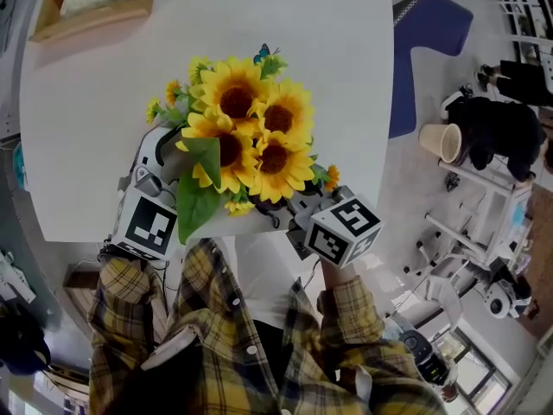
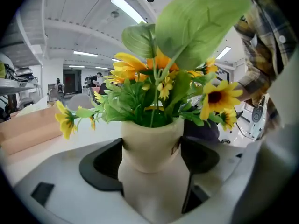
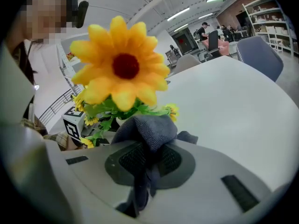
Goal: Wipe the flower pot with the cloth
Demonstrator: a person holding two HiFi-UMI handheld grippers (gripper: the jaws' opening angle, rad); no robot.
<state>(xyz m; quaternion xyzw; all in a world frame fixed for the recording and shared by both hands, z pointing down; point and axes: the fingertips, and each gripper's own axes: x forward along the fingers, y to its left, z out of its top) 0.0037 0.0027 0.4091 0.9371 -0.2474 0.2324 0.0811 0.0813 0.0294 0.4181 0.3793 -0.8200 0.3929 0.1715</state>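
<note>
The flower pot [image 2: 152, 143] stands at the near edge of the white table [image 1: 302, 24], right in front of the person and, from the head view, almost hidden under its own sunflowers [image 1: 251, 132]. The left gripper [image 2: 152, 160] straddles it with jaws spread wide. The dark pads sit close against either side of the pot's swollen upper body without visibly squeezing it, apparently to steady the pot while it is rubbed. The right gripper [image 3: 147, 160] is clamped tight on a grey cloth [image 3: 147, 129]. A bunched fold sticks out past the jaws as the wiping face, raised just beside the foliage on the pot's other side. The pot itself is a matt cream, narrow lower down and bulging below the rim, with no obvious dirt. Artificial stems and a large green leaf [image 2: 198, 24] crowd over the rim, so I judge the sides are easier to reach than the top.
</note>
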